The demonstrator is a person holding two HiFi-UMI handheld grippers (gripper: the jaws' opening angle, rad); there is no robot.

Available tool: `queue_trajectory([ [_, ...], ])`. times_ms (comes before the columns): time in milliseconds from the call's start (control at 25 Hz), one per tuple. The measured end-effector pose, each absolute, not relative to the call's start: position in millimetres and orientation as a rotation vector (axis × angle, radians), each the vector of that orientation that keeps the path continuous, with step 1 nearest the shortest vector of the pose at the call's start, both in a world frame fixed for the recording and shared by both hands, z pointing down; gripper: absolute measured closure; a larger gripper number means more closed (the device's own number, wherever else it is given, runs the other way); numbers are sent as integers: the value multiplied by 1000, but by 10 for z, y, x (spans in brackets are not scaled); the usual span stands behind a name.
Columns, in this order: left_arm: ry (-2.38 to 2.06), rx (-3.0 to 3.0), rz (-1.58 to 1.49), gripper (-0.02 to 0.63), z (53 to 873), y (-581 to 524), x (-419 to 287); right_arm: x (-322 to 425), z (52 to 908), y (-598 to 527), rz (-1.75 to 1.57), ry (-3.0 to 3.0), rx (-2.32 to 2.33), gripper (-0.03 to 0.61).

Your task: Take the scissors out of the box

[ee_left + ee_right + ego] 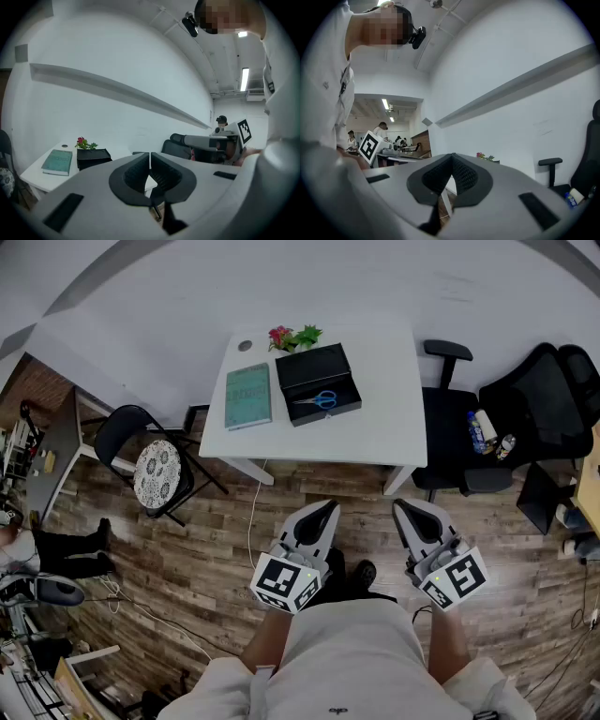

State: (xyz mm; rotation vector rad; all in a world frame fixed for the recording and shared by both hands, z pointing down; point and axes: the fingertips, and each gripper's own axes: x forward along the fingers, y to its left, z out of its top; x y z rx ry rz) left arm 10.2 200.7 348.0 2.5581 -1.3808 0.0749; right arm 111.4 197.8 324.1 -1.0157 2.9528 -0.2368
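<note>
Both grippers are held level above the wood floor, short of the table (394, 423), with nothing in either. The left gripper (322, 508) has its fingers clenched, the pads meeting at the tips with nothing between them. The right gripper (404, 505) is pressed together the same way and is also empty. The scissors (319, 399), with blue handles, lie inside the open black box (305, 367) on the table, straight ahead of the left fingertips and well apart from them, and ahead and to the left of the right fingertips. Just left of the box lies a green book (247, 396), and flowers (292, 337) stand at the box's far edge. In the left gripper view the box sits left of the closed fingers, and the scissors cannot be made out there. A black chair (450, 427) stands beyond the right fingertips, beside the table.
</note>
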Motion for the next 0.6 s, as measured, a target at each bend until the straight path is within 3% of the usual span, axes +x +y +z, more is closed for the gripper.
queue_trajectory([
  [600, -1304, 2617, 119, 592, 3483, 2330, 390, 1324, 3228, 2313, -258, 2897, -1057, 572],
])
